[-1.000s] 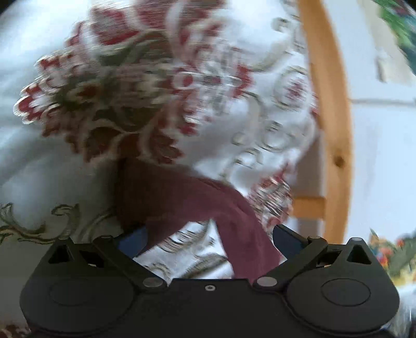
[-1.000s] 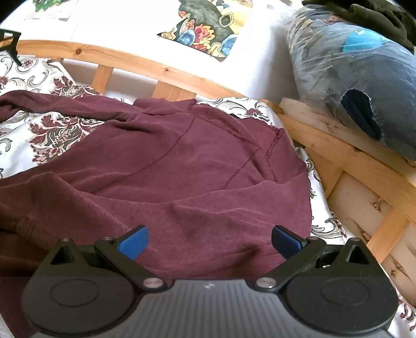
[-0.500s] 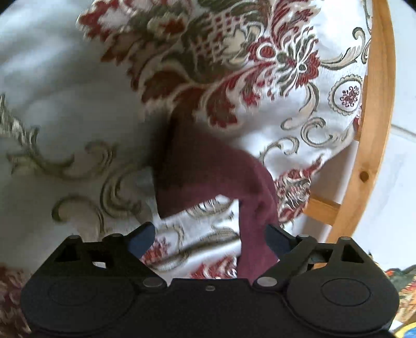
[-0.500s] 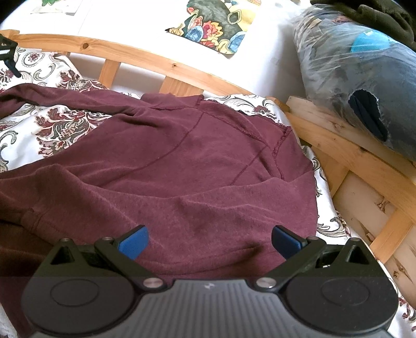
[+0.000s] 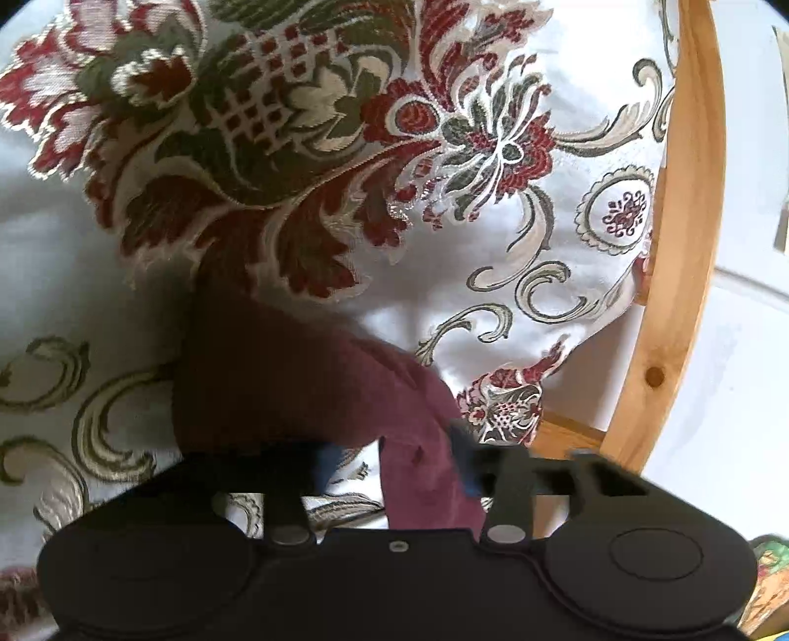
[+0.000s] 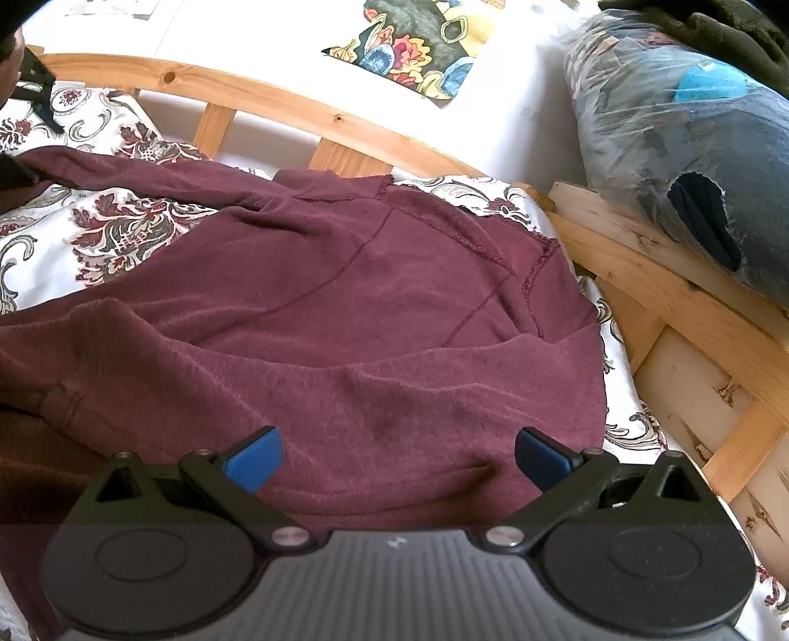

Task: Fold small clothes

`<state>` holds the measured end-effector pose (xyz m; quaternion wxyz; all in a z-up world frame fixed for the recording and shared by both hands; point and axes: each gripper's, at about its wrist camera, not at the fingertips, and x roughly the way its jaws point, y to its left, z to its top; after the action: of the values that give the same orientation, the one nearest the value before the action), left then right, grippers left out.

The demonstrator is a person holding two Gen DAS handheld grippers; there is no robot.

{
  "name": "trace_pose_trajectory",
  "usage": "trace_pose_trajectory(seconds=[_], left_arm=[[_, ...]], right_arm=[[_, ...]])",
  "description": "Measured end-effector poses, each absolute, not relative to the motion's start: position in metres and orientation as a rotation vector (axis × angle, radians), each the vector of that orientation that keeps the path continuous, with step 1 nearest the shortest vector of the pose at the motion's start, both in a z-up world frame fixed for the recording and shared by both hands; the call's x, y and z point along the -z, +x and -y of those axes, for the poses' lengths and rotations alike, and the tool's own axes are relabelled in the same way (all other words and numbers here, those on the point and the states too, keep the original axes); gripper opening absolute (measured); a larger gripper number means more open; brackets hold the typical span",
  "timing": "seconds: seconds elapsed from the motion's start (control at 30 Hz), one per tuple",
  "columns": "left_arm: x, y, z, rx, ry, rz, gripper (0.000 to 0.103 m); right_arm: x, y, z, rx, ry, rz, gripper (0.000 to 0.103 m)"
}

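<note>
1. Bedspread [image 5: 493, 256] first: white with big red and green damask flowers, laid over a bed with a pale wooden frame [image 6: 276, 103] and a white wall behind it.
2. Most of the bed is covered by a maroon sweatshirt [image 6: 345, 305], lying spread out and a bit rumpled, with one sleeve [image 5: 296, 374] stretched off toward the far-left corner.
3. Over at that corner the left gripper [image 5: 394, 468] has just been closing its jaws. A strip of the sleeve sits between the blue pads, which are blurry and narrowed in on it. Whether they're actually pinching the cloth, I can't tell.
4. Meanwhile the right gripper [image 6: 397, 456] has its jaws wide apart above the near edge of the sweatshirt, with nothing in them.
5. On the right there's a clear plastic bag [image 6: 690, 162] stuffed with dark blue stuff, sitting on the wooden ledge next to the bed.
6. A colourful picture [image 6: 419, 44] hangs on the wall.
</note>
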<state>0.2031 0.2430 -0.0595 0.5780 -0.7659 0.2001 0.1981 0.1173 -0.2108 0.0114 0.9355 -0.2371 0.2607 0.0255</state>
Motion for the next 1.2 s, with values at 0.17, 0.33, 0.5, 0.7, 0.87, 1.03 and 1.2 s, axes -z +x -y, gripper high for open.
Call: trace_pose_trajectory(seconds=[0.17,0.33,0.5,0.7,0.87,1.03,1.2], left_arm=[[0.057,0.203,-0.243,-0.491,-1.731,-0.461,0.005],[0.021,0.218,-0.243,-0.473,-1.472,-0.460,0.004],[-0.043,0.239,-0.218,-0.381,-0.996,-0.426,0.003],[-0.104,0.230,-0.116,-0.041,-0.374,-0.289,0.004],[-0.111,0.212,-0.039,0.310,-0.149,-0.297,0.004],[-0.090,0.190,0.035,0.577,0.131,-0.369,0.004],[-0.049,0.177,0.079,0.664,0.341,-0.461,0.004]], right_arm=[[-0.011,0.117,0.211,-0.054,-0.481,-0.536,0.103],[-0.013,0.118,0.213,-0.057,-0.474,-0.535,0.103],[-0.014,0.117,0.213,-0.055,-0.478,-0.529,0.103],[-0.030,0.109,0.224,0.012,-0.448,-0.400,0.103],[-0.047,0.110,0.253,0.106,-0.362,-0.336,0.103],[-0.051,0.120,0.282,0.209,-0.349,-0.352,0.103],[-0.053,0.122,0.301,0.254,-0.297,-0.354,0.103]])
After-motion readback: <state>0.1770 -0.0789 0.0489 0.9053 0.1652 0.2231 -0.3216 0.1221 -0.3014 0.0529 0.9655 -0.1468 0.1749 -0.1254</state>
